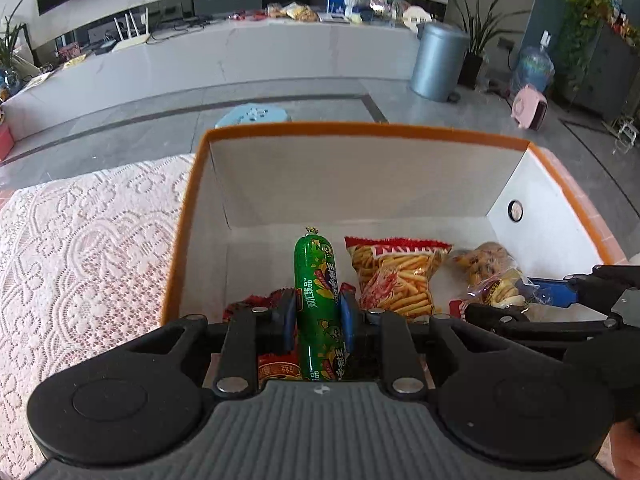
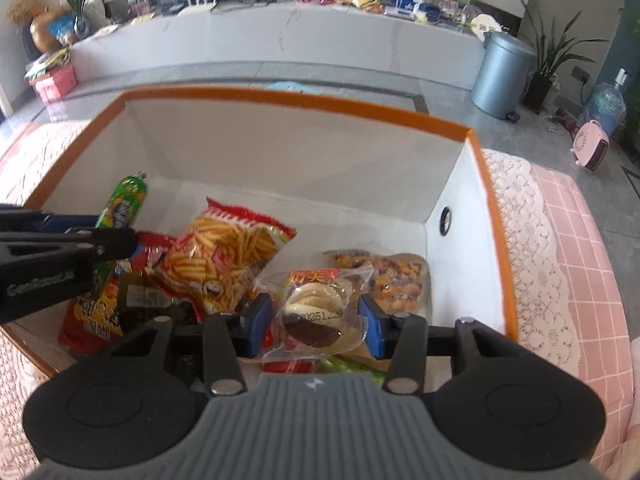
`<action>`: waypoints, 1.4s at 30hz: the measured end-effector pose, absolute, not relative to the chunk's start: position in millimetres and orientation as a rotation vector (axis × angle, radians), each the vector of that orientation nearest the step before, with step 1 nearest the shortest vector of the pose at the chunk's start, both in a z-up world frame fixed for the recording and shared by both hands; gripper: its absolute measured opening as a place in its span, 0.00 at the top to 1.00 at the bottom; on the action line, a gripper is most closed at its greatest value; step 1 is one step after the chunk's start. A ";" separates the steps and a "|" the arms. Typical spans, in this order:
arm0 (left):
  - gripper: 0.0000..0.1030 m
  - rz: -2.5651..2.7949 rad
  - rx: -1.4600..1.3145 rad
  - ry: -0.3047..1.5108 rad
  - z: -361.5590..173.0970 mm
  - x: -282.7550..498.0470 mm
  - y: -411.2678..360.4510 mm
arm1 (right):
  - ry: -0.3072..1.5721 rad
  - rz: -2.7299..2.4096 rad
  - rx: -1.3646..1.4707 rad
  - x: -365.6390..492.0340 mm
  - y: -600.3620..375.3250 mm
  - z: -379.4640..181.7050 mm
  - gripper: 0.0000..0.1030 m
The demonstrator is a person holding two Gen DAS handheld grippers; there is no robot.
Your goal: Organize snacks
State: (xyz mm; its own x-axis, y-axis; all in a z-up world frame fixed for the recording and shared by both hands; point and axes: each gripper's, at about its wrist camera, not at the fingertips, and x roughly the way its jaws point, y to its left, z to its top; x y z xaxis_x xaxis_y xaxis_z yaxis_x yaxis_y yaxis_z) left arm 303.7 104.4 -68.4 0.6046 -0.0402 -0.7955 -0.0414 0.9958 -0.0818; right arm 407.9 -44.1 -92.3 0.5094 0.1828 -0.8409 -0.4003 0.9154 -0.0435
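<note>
Holding both over the box [image 1: 188,216]: your left claw [image 1: 318,314] grips the sausage [image 1: 318,300], right claw [image 2: 316,320] clamps the pastry pack [image 2: 312,312].

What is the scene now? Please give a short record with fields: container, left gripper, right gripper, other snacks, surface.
container: orange-rimmed box, white inside, open top
left gripper: shut on green sausage, over the box
right gripper: shut on clear-wrapped pastry pack, over the box
other snacks: fries bag, nut snack pack and red packets lie in the box
surface: lace tablecloth over pink check cloth
</note>
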 end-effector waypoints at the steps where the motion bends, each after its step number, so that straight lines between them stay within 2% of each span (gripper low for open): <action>1: 0.76 0.003 -0.089 0.928 -69.5 304.8 103.6 | 0.981 0.357 -0.254 407.9 -43.0 -93.7 0.54; 5: 0.76 0.012 -0.061 0.955 -73.2 308.1 98.5 | 1.001 0.357 -0.273 406.7 -42.7 -95.9 0.53; 16: 0.76 0.051 0.011 0.985 -75.9 321.1 85.4 | 0.975 0.353 -0.250 399.4 -52.0 -85.4 0.37; 24: 0.74 0.068 0.030 0.972 -73.3 320.0 84.4 | 0.965 0.356 -0.269 388.2 -52.2 -85.1 0.36; 28: 0.54 0.053 0.022 0.929 -64.8 311.6 84.7 | 0.954 0.350 -0.277 384.6 -52.3 -81.9 0.35; 32: 0.46 0.036 0.023 0.883 -51.4 301.1 80.6 | 0.936 0.349 -0.284 378.1 -51.3 -75.7 0.32; 37: 0.39 0.028 -0.020 0.829 -33.2 283.3 82.9 | 0.903 0.358 -0.285 368.6 -53.2 -60.2 0.29; 42: 0.37 0.032 -0.071 0.777 -13.5 258.5 87.5 | 0.875 0.361 -0.259 356.6 -59.7 -42.8 0.28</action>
